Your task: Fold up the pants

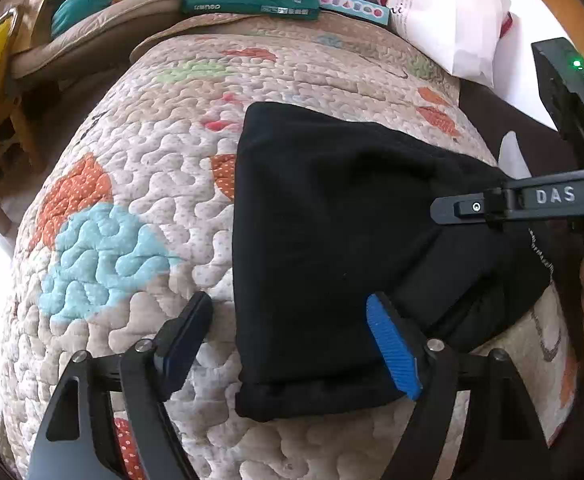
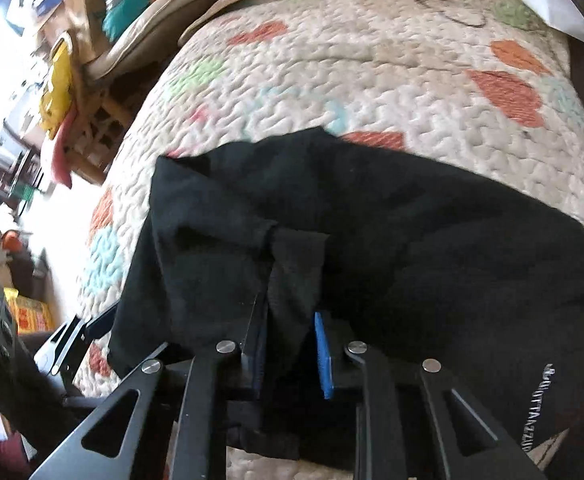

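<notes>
Black pants (image 1: 332,220) folded on quilt (image 1: 131,160), frame center. Left tool (image 1: 292,344) spread wide, released, straddling pants edge. Right tool (image 2: 287,352) clenched on a pants fold.

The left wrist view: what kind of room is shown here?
Probably a lived-in bedroom at home. The black pants lie on a patterned quilt over a bed, with a white pillow and piled household things behind.

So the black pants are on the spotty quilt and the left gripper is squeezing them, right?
Not quite. The black pants do lie on the quilt, but the left gripper is open: in the left wrist view its fingers stand wide apart over the pants' corner without pinching. The right gripper is the one with cloth between its fingers, in the right wrist view.
</notes>
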### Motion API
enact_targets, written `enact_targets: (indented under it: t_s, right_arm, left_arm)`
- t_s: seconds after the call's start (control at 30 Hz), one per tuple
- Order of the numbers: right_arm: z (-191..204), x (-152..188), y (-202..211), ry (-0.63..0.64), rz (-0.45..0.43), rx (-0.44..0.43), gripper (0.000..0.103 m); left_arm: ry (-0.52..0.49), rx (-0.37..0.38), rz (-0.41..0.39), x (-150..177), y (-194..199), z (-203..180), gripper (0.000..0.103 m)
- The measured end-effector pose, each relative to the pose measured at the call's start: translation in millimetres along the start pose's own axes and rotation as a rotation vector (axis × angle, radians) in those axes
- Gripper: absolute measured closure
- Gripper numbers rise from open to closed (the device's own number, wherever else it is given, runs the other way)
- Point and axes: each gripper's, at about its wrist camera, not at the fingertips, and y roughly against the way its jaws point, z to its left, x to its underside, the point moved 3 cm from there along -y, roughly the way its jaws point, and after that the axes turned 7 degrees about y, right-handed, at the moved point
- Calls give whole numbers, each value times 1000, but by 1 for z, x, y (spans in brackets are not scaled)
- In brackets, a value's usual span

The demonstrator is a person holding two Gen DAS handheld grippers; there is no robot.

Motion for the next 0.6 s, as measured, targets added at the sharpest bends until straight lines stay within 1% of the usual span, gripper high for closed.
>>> enact_targets:
  t_s: [0.1, 0.17, 0.23, 0.3, 0.37, 0.4, 0.47, 0.5, 0.57, 0.6]
  right_arm:
    - [-11, 4, -9, -44, 0, 15, 82]
    - [-9, 6, -13, -40, -22, 20, 77]
    - [-5, 5, -7, -42, -43, 14, 75]
    - [-10, 7, 14, -69, -99, 35, 75]
    - [-13, 14, 38, -87, -160, 84, 75]
    - [-13, 22, 49, -101, -194, 88, 75]
    - [-9, 36, 60, -123, -225, 58, 75]
    - [-5, 41, 59, -127, -227, 43, 75]
    - [6, 53, 52, -111, -216, 18, 75]
    - [13, 57, 47, -92, -200, 24, 75]
  left_arm:
    - [-12, -16, 0, 0, -1, -2, 23]
    - [1, -4, 14, -2, 1, 0, 23]
    - [20, -3, -1, -7, 10, 5, 23]
    - [38, 1, -51, -16, 27, 10, 23]
    - [51, -11, -85, -23, 37, 13, 23]
    - [53, -20, -98, -27, 40, 13, 23]
    - [47, -61, -110, -36, 40, 13, 23]
    - [46, -93, -105, -39, 36, 13, 23]
    - [36, -129, -87, -41, 26, 13, 23]
    - [21, -154, -71, -40, 18, 13, 23]
